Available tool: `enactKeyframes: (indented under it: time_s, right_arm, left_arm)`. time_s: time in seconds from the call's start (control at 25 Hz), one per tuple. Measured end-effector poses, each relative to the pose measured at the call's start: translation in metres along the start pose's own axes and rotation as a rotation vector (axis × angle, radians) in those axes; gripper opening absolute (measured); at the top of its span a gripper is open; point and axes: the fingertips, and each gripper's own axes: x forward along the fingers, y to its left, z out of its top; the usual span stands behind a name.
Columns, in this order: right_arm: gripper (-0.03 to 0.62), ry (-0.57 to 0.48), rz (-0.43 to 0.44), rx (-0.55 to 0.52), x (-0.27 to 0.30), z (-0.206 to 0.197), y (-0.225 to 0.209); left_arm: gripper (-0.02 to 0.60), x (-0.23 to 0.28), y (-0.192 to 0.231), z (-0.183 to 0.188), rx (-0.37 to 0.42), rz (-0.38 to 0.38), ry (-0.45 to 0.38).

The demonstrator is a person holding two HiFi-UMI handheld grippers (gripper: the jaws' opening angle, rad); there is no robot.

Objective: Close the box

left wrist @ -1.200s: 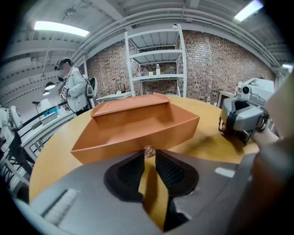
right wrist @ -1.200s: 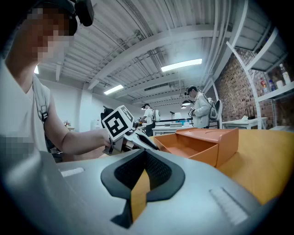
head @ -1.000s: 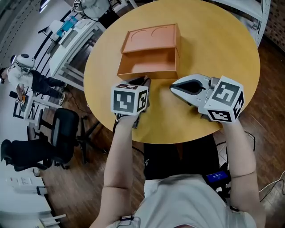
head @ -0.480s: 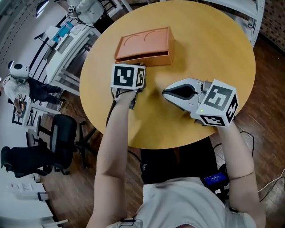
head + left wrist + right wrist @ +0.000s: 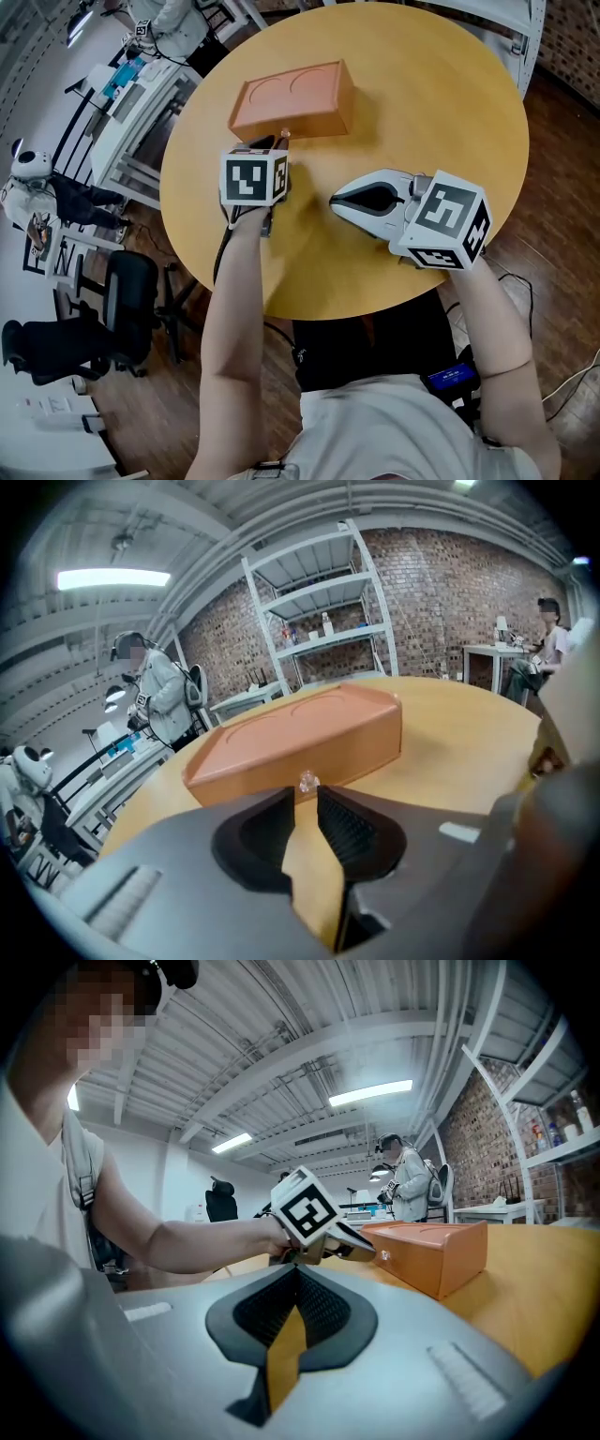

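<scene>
**Head view.** Set above the person, facing steeply down at middle distance. Takes in the whole round table [image 5: 450, 112], the box [image 5: 291, 97], the left gripper [image 5: 279, 141] and the right gripper [image 5: 335, 201].

**Left gripper view.** Low over the tabletop, facing along its own jaws. The box [image 5: 300, 738] is very near, with a shelving rack [image 5: 319, 602] behind it.

**Right gripper view.** Low over the tabletop, facing across it. The left gripper [image 5: 370, 1251] and box [image 5: 441, 1251] are somewhat farther off.

**Shared.** The box and table appear in all three views. A standing figure in white [image 5: 159, 696] [image 5: 408, 1180] shows in both gripper views and is possibly the same person.
</scene>
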Motion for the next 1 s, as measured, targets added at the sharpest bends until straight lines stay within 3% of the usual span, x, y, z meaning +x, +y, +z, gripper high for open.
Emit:
enactKeyframes:
  time_s: [0.12, 0.32, 0.4, 0.48, 0.56, 0.68, 0.8, 1.0]
  right_arm:
    - [0.002, 0.003, 0.001, 0.0, 0.0, 0.001, -0.002]
    - [0.002, 0.003, -0.011, 0.003, -0.001, 0.001, -0.005]
    - [0.002, 0.002, -0.026, 0.006, -0.002, 0.001, -0.008]
    - [0.002, 0.001, -0.03, 0.007, -0.002, 0.001, -0.009]
    - [0.002, 0.002, -0.031, 0.008, -0.002, 0.002, -0.009]
    - [0.002, 0.001, -0.039, 0.01, -0.001, 0.004, -0.011]
    - [0.002, -0.001, -0.041, 0.01, 0.0, 0.003, -0.011]
    - [0.002, -0.001, -0.038, 0.012, 0.0, 0.003, -0.011]
  left_arm:
    - [0.075, -0.039, -0.005, -0.002, -0.044, -0.021, -0.142]
    - [0.067, -0.096, -0.037, -0.006, -0.156, -0.232, -0.486]
    - [0.018, -0.111, -0.048, -0.001, -0.197, -0.311, -0.579]
    - [0.002, -0.122, -0.059, 0.005, -0.187, -0.372, -0.635]
    - [0.001, -0.13, -0.068, 0.01, -0.163, -0.418, -0.665]
    - [0.0, -0.125, -0.078, 0.006, -0.151, -0.464, -0.616]
    - [0.0, -0.117, -0.081, 0.001, -0.152, -0.474, -0.565]
    - [0.0, -0.12, -0.087, 0.001, -0.14, -0.505, -0.566]
